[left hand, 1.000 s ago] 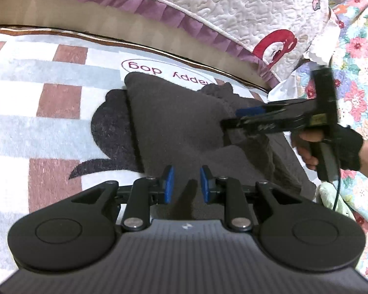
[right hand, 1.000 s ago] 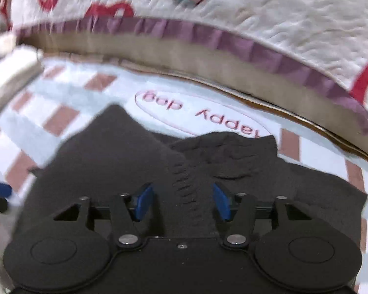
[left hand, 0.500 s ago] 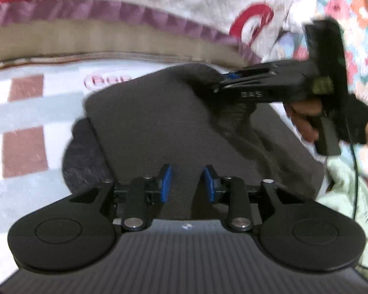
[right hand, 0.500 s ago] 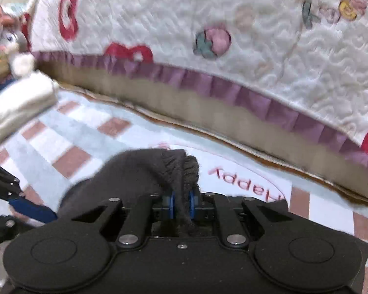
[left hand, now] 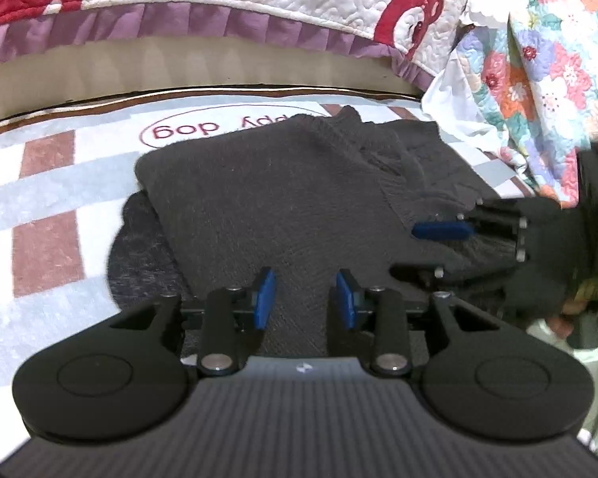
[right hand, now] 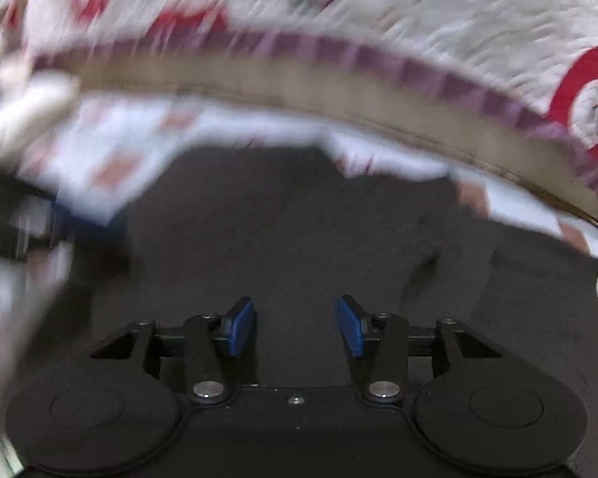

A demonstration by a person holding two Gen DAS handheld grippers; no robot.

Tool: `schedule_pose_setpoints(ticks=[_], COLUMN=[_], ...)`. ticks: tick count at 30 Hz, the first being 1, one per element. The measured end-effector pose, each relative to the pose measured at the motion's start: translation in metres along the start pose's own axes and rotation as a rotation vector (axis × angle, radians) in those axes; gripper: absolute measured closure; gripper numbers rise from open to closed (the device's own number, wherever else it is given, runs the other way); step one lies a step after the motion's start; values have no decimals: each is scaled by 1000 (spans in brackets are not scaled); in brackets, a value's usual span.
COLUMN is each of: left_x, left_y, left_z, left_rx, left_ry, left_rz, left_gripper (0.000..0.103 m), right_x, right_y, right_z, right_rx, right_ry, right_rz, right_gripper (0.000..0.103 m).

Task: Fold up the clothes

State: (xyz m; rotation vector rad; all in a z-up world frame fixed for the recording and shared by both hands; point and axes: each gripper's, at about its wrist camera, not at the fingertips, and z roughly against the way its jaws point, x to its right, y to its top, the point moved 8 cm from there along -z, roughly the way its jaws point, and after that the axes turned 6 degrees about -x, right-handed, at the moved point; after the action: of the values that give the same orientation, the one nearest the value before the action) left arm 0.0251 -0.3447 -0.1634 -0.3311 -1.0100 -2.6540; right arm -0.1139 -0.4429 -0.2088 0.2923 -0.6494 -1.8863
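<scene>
A: Where was the dark sweater (left hand: 283, 199)?
B: Lay folded on the checked mat (left hand: 48, 199), beside the quilted bed edge (left hand: 235, 20).
A: Tools?
B: Left tool (left hand: 305, 298) and right tool (right hand: 295, 326) both released, gripping nothing, above the knit.

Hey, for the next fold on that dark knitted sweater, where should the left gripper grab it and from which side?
Probably the near-left corner of the dark sweater, where its edge overhangs the checked mat. That edge lies free and flat, so the open left gripper can slide one finger under from the left. The right gripper is open at the opposite side.
</scene>
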Motion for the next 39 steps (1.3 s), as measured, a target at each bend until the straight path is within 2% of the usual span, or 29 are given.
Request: schedule_pose_setpoints(ticks=[1, 3, 5, 6, 9, 11, 13, 16, 18, 20, 21, 22, 24, 25, 27, 32, 33, 34, 39], left_x=[1, 6, 13, 17, 32, 46, 62, 78, 85, 90, 92, 95, 94, 91, 85, 83, 84, 84, 79], left_y=[0, 0, 2, 1, -6, -11, -18, -26, -30, -31, -31, -32, -37, -40, -46, -48, -48, -48, -51], left_z=[4, 14, 24, 25, 22, 18, 12, 4, 1, 0, 0, -1, -6, -10, -17, -22, -23, -23, -25], left_rx=[21, 71, 122, 119, 82, 55, 20, -23, -45, -67, -76, -91, -134, -155, -198, -221, -223, -226, -243], left_ry=[22, 72, 118, 116, 86, 69, 69, 63, 37, -29, -61, -97, -147, -159, -183, -176, -175, -175, -180], left_rz=[-7, -23, -42, -40, -24, -36, -78, -95, -79, -40, -24, -18, 28, 65, 139, 148, 146, 145, 177], left_gripper=[70, 72, 72, 72, 72, 72, 71, 72, 73, 74, 75, 75, 75, 75, 75, 75, 75, 75, 75], right_x=[2, 16, 41, 58, 109, 146, 176, 203, 209, 207, 207, 207, 209, 210, 208, 200, 199, 198, 141], right_y=[-6, -13, -25, -38, -83, -119, -149, -189, -197, -194, -190, -189, -193, -193, -190, -194, -192, -188, -100], right_z=[3, 16, 35, 47, 80, 106, 124, 136, 131, 119, 111, 107, 113, 111, 105, 89, 89, 91, 125], right_rx=[31, 43, 58, 74, 87, 88, 96, 121, 145, 125, 106, 93, 123, 140, 144, 167, 233, 286, 412], right_ry=[-12, 5, 16, 19, -10, -109, -162, -112, -48, -12, -31, -82, -287, -312, -289, -217, -205, -181, 35], right_rz=[2, -93, -277, -388, -669, -788, -915, -1145, -1223, -1222, -1209, -1204, -1243, -1272, -1311, -1341, -1325, -1277, -997], right_gripper=[51, 51, 51, 49, 48, 48, 48, 48, 47, 47, 46, 48, 44, 44, 45, 45, 61, 93, 95])
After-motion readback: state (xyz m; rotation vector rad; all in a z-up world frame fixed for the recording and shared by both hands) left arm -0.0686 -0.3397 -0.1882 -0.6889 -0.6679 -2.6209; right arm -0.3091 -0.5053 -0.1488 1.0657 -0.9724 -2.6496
